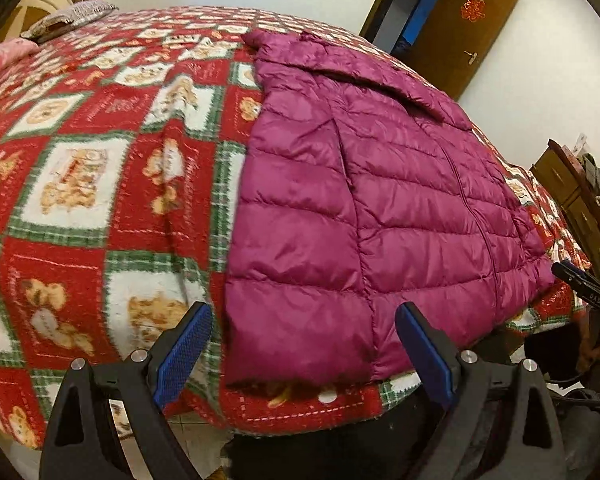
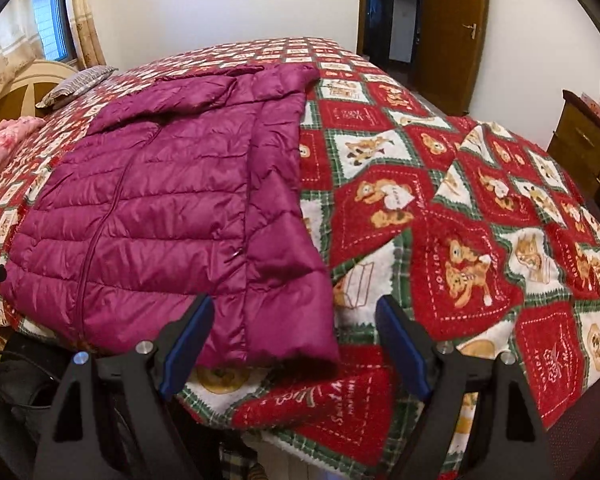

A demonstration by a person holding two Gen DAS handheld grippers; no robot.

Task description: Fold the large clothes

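Left wrist view: the left gripper (image 1: 304, 344) hangs over the near edge of the bed (image 1: 100, 184), its blue-padded jaws wide apart and holding nothing. Between them shows the near hem of the purple down jacket (image 1: 380, 208), which lies flat on the red patchwork blanket (image 1: 80, 140), zip side up, collar toward the far edge. Its sleeves look already folded in along both sides. At the right of this view a dark tip of the right gripper (image 1: 580, 280) pokes in beside the jacket's other hem corner.

Right wrist view: the right gripper (image 2: 296, 340) also stands with jaws spread and empty, poised over the jacket's (image 2: 160, 208) hem corner nearest the bed's near edge. A pillow (image 2: 80, 84) sits at the far left corner, and a wooden door (image 2: 452, 32) stands beyond.

Judgement: the step in hand seems to be the approach to the hem, before folding the jacket lengthwise toward the collar. The next move calls for both claws to drop onto the two hem corners, pinch only the slippery jacket and not the blanket, and lift together evenly.
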